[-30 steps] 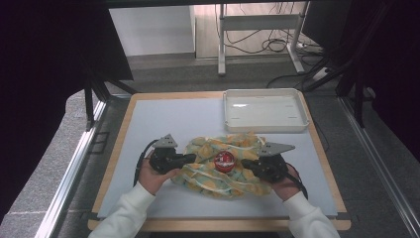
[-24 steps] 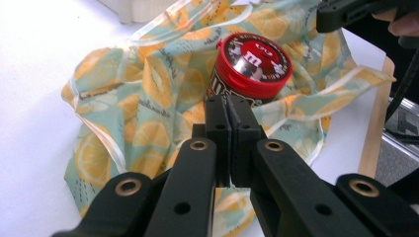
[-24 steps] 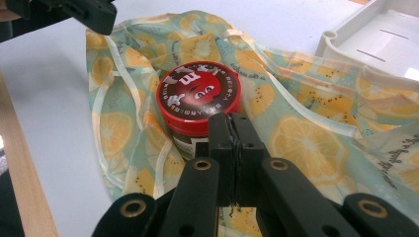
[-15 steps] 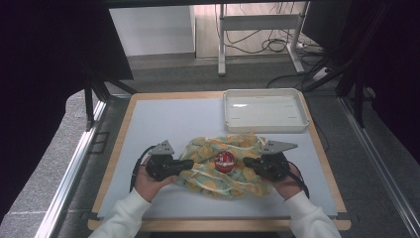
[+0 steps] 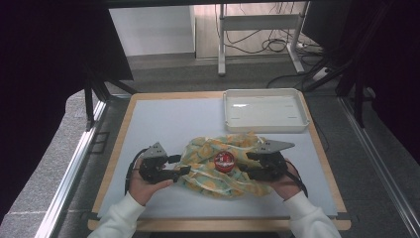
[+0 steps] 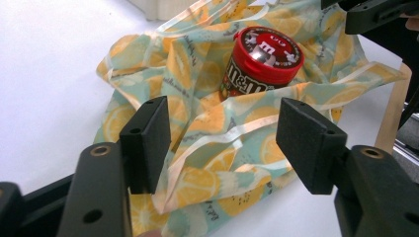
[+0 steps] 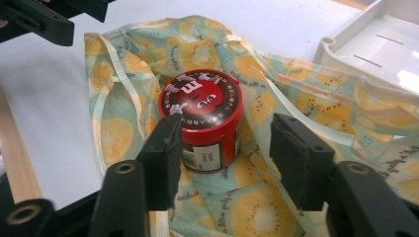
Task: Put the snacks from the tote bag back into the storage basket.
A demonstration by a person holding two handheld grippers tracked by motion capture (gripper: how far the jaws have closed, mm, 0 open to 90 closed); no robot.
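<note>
On the pale mat of the table (image 5: 163, 124), near its front edge, lies a crumpled cloth bag (image 5: 218, 171) printed with orange slices on mint green, and a red-lidded candy tub (image 5: 224, 161) stands upright in the middle of its folds. The left gripper (image 5: 181, 165) sits at the bag's left edge, the right gripper (image 5: 249, 163) at its right edge, each held in a hand coming in from the front.

Both pairs of jaws have just been opening. In the left gripper view, the left gripper (image 6: 225, 143) stands wide apart — the bag's fabric (image 6: 217, 163) and its pale strap lie loosely in the gap, and neither pad presses on them. The tub (image 6: 259, 61) rises beyond the jaws, well clear of them.

In the right gripper view, the right gripper (image 7: 227, 148) is also parted, somewhat less widely. The tub (image 7: 202, 118) stands just beyond its jaws, and the pad on the picture's left overlaps the tub's side — whether it touches I cannot tell. The bag (image 7: 276, 89) spreads under and around the tub. Nothing is gripped.

A white tray (image 5: 262, 111) rests at the table's far right, apart from the bag.
</note>
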